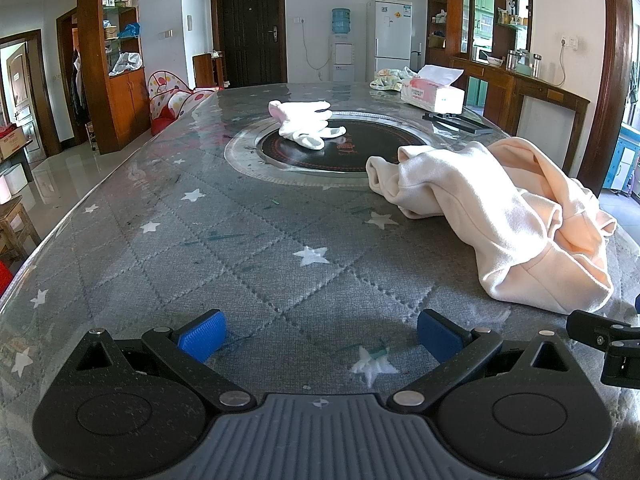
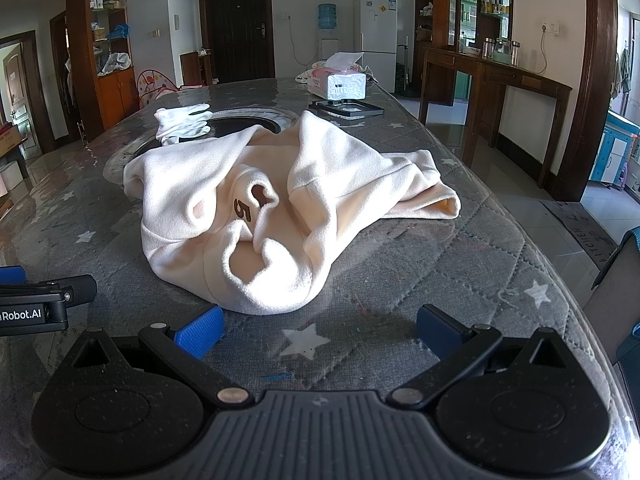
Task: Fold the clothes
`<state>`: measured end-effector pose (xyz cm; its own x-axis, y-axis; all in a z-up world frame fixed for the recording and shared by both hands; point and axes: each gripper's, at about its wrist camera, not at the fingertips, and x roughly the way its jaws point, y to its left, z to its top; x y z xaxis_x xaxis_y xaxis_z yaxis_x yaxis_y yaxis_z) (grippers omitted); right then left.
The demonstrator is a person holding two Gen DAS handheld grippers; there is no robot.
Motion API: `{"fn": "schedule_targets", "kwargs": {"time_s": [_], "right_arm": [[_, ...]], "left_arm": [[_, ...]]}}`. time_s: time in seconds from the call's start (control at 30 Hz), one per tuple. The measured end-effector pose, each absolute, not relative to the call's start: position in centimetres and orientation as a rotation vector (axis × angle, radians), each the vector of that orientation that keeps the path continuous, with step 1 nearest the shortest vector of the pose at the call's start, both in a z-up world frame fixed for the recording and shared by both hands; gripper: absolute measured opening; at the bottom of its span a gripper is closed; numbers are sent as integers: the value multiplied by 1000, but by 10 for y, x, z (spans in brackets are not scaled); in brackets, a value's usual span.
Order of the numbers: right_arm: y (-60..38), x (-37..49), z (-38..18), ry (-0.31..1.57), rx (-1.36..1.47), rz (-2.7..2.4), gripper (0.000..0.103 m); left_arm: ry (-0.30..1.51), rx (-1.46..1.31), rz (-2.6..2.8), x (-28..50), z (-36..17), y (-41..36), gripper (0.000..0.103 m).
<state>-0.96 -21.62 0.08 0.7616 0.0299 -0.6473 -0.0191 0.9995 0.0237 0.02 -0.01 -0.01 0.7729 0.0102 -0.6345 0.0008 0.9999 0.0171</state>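
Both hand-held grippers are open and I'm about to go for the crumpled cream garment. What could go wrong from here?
The cream garment lies bunched in overlapping folds, so the right hand-held gripper may pinch several layers at once. The left hand-held gripper faces bare tablecloth, with the garment off to its right. Dragging the cloth may sweep the white gloves just behind it.

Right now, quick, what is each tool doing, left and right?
Left tool: open, holding nothing, over the quilted table cover.
Right tool: open, holding nothing, just short of the crumpled cream fleece garment.
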Motion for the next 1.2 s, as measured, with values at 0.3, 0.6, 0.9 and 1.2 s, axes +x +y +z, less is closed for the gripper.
{"fn": "schedule_targets", "kwargs": {"time_s": [0.3,0.6,0.9,1.2], "right_arm": [[-217,-9,1,708,15,31,103],[-219,-10,2,712,18,40,103],[-232,-27,11,710,68,75,103],[-242,-46,22,698,93,103,103]], "left_arm": [[690,19,7,0,1,0,103],[722,15,20,-4,3,-7,103],[791,20,-15,-18,10,-18,103],[821,18,-52,-37,25,-26,103]]}}
